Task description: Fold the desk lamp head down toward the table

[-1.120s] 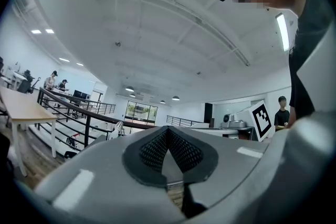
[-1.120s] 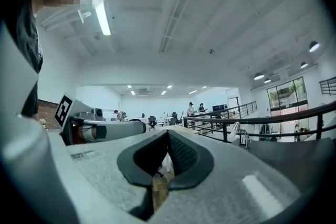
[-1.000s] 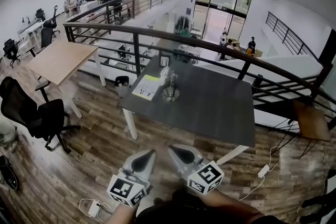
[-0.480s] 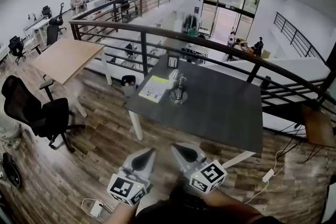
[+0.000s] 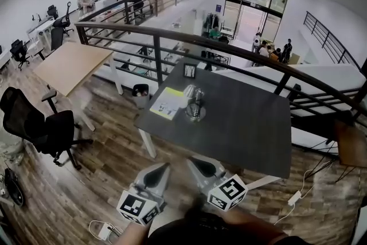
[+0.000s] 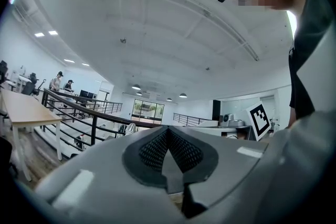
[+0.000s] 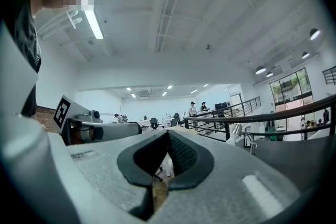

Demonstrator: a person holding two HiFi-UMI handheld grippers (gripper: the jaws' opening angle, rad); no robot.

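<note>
- The left gripper (image 5: 162,168) sits at the bottom centre of the head view. Its tips point up the frame toward the table, and its jaws are pressed together with nothing between them.
- The right gripper (image 5: 193,162) is just beside it on the right. Its jaws are likewise closed and empty, the dark pads meeting at the tip in the right gripper view.
- Each gripper carries a white cube with black square markers at its near end, low in the frame.
- The desk lamp (image 5: 195,102) stands on the dark grey table (image 5: 246,123), in the table's far left part, a little above the centre of the head view. It is silvery, with a round base, and its head is raised above that base. It is well apart from both grippers.
- A yellow and white leaflet (image 5: 168,103) lies flat just left of the lamp's base.
- A small dark frame (image 5: 189,70) stands upright at the table's far edge, above the lamp in the picture.
- A black railing (image 5: 155,43) curves behind the table.
- A light wooden table (image 5: 66,65) is at the upper left, and a black office chair (image 5: 37,126) stands at the left edge.
- A white power strip (image 5: 103,230) lies on the wood floor at the lower left.
</note>
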